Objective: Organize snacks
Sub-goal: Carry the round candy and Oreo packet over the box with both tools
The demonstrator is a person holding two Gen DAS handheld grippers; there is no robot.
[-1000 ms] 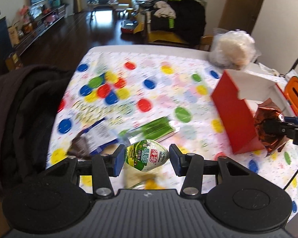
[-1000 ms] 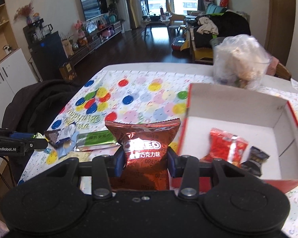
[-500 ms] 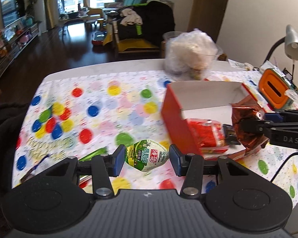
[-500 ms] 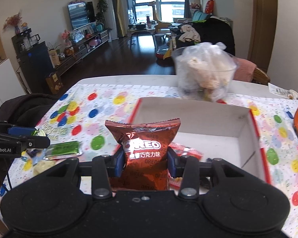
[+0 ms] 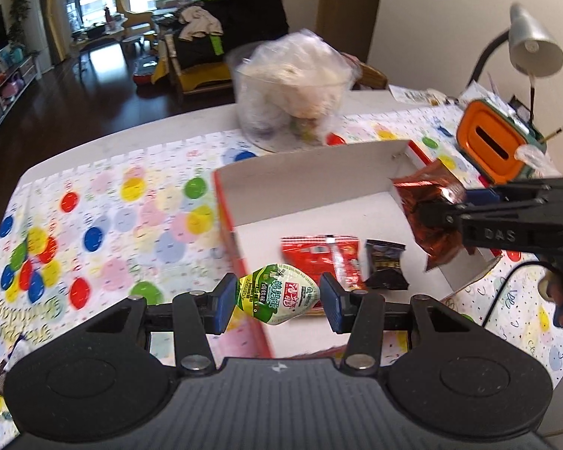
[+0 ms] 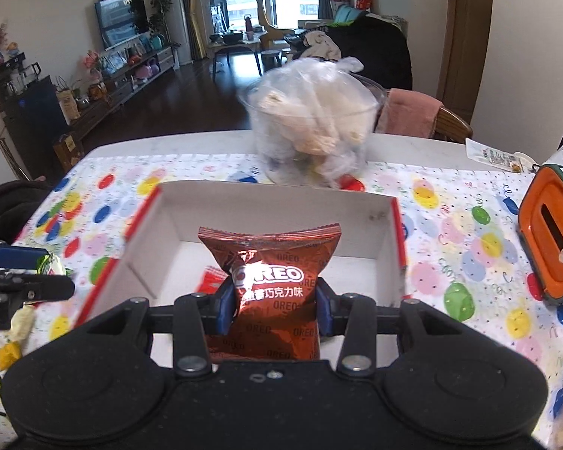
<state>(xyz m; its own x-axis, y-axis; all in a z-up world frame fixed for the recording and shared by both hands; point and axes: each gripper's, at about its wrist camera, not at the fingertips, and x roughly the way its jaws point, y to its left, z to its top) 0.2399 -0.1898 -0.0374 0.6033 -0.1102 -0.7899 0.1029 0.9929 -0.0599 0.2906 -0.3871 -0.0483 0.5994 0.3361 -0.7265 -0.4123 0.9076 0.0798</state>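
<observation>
The left gripper [image 5: 278, 297] has its jaws clenched on a green-and-white snack pouch [image 5: 277, 298] above the near-left corner of the open red box [image 5: 227, 202]. Only this view shows the box floor, with a red packet [image 5: 321, 257] and a dark packet [image 5: 386, 268]. In the right wrist view, the right gripper [image 6: 274, 307] grips an Oreo pack [image 6: 272, 288] over the box, hiding the floor.

two claws: left claw [image 5: 278, 297], right claw [image 6: 273, 305]. one red-and-white box [image 5: 304, 167]. four snack packs: green egg pack [image 5: 277, 296], brown oreo pack [image 6: 272, 273], red pack [image 5: 321, 253], small dark pack [image 5: 384, 266]. one clear tub with bagged food [image 5: 291, 93]. one orange container [image 5: 493, 142]. one lamp [image 5: 535, 47].
</observation>
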